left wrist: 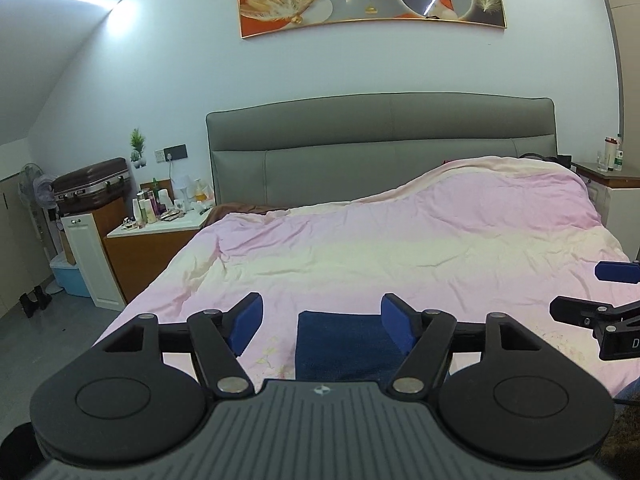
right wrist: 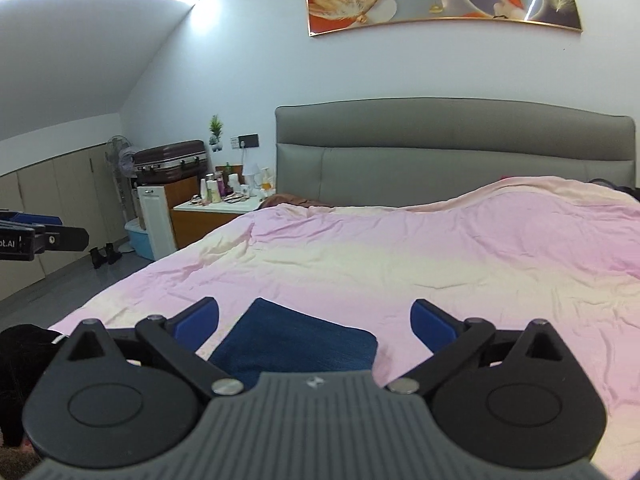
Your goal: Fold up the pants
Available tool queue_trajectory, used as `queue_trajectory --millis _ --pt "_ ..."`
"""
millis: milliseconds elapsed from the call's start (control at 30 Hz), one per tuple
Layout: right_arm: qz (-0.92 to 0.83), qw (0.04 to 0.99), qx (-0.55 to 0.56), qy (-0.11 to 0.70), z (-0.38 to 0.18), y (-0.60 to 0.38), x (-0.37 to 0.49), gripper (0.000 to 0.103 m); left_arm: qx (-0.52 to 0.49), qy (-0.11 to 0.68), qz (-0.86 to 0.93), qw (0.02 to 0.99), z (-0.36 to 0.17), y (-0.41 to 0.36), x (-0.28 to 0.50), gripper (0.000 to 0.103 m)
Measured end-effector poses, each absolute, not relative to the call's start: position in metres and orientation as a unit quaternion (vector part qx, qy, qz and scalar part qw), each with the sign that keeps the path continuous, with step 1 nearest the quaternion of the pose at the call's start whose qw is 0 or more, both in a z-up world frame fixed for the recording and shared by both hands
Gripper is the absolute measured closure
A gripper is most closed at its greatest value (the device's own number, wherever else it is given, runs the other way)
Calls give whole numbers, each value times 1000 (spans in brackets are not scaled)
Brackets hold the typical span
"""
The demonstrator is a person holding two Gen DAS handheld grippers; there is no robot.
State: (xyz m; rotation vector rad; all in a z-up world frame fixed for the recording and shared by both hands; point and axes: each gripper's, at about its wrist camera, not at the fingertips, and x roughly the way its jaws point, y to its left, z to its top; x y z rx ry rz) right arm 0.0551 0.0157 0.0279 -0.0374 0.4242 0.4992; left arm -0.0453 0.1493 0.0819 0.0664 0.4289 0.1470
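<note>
The dark blue denim pants lie folded into a compact rectangle on the pink bed cover, near the foot of the bed. They also show in the right wrist view. My left gripper is open and empty, held above the near end of the pants with the fabric between and below its blue pads. My right gripper is open and empty, hovering above the pants' near edge. The right gripper also shows at the right edge of the left wrist view.
The bed has a pink and cream cover and a grey headboard. A bedside table crowded with bottles stands at the left, with a suitcase and white cabinet beyond. Another nightstand is at the right.
</note>
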Motion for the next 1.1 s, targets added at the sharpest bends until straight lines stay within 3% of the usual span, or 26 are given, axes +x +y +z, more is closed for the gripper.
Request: queue_trajectory --millis 500,1100 --pt "142 959 -23 245 -46 1 12 5 18 304 64 950 -9 95 -48 20" --pt "144 952 -23 269 -59 -2 6 5 15 327 62 943 -18 89 -48 20"
